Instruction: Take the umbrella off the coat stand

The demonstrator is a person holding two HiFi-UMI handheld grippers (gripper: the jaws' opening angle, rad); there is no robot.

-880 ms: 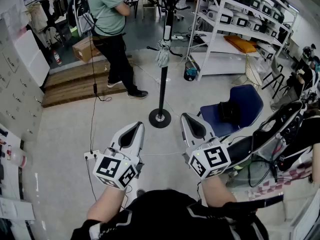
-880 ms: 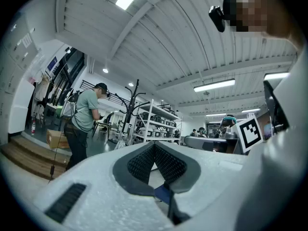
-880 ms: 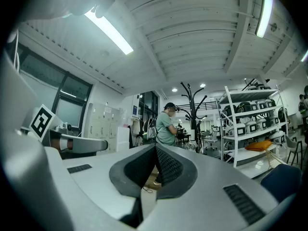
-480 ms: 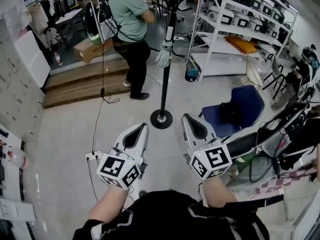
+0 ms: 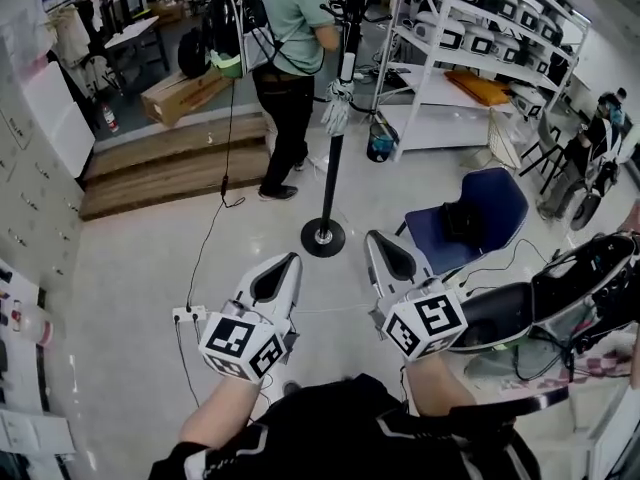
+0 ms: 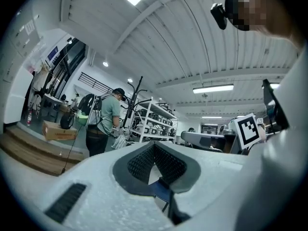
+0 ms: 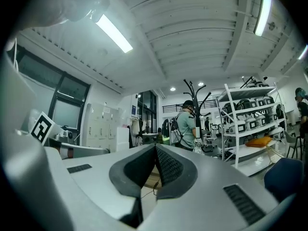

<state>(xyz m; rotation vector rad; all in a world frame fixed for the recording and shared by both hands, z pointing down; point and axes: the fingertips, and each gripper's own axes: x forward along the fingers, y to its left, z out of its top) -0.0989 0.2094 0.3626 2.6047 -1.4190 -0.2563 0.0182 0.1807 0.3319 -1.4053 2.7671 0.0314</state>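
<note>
A black coat stand (image 5: 333, 158) rises from a round base on the floor ahead of me. A pale folded umbrella (image 5: 337, 107) hangs from it at mid height. A person in a green shirt (image 5: 292, 28) with a backpack stands right beside the stand, hands near the umbrella. My left gripper (image 5: 283, 265) and right gripper (image 5: 376, 242) are held low in front of me, well short of the stand, both shut with nothing between the jaws. In the left gripper view the stand (image 6: 135, 97) and umbrella (image 6: 121, 140) are far off beyond the gripper (image 6: 154, 146). The right gripper (image 7: 156, 148) view shows the stand (image 7: 197, 102) behind the person.
White shelving (image 5: 480, 43) with boxes stands right of the stand, a blue bucket (image 5: 379, 144) at its foot. A blue chair (image 5: 463, 221) is close on my right. Wooden steps (image 5: 165, 173) with a cardboard box (image 5: 186, 93) lie to the left. A power strip (image 5: 186, 314) and cable cross the floor.
The person in green has walked right, up to the coat stand and the umbrella. Both grippers stay shut and have hardly moved.
</note>
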